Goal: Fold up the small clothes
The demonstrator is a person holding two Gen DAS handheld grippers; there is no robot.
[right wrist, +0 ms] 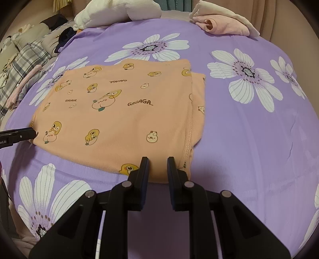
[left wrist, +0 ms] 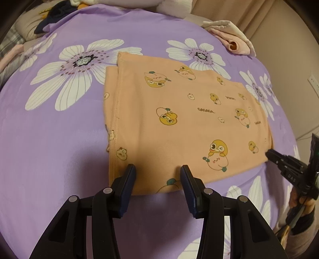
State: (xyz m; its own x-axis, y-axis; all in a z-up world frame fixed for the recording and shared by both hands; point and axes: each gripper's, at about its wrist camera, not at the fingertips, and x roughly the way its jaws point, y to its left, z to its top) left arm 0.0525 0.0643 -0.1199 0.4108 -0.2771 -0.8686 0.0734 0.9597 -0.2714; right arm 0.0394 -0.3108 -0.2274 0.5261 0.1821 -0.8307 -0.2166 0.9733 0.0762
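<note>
An orange garment [left wrist: 179,119] printed with cartoon ducks lies folded flat on the purple flowered bedspread [left wrist: 59,139]; it also shows in the right wrist view [right wrist: 119,115]. My left gripper [left wrist: 158,171] is open, its fingertips over the garment's near edge, nothing between them. My right gripper [right wrist: 158,162] is open with a narrower gap, its tips at the garment's near edge beside a stitched hem. Each gripper shows in the other's view at the garment's corner: the right one [left wrist: 268,153] and the left one [right wrist: 35,133].
A folded pink and cream garment [left wrist: 231,37] lies at the bedspread's far right edge, also in the right wrist view [right wrist: 221,25]. White plush [right wrist: 117,12], dark clothes [left wrist: 53,18] and plaid fabric [right wrist: 30,57] lie at the far left. A beige curtain [left wrist: 259,16] hangs behind.
</note>
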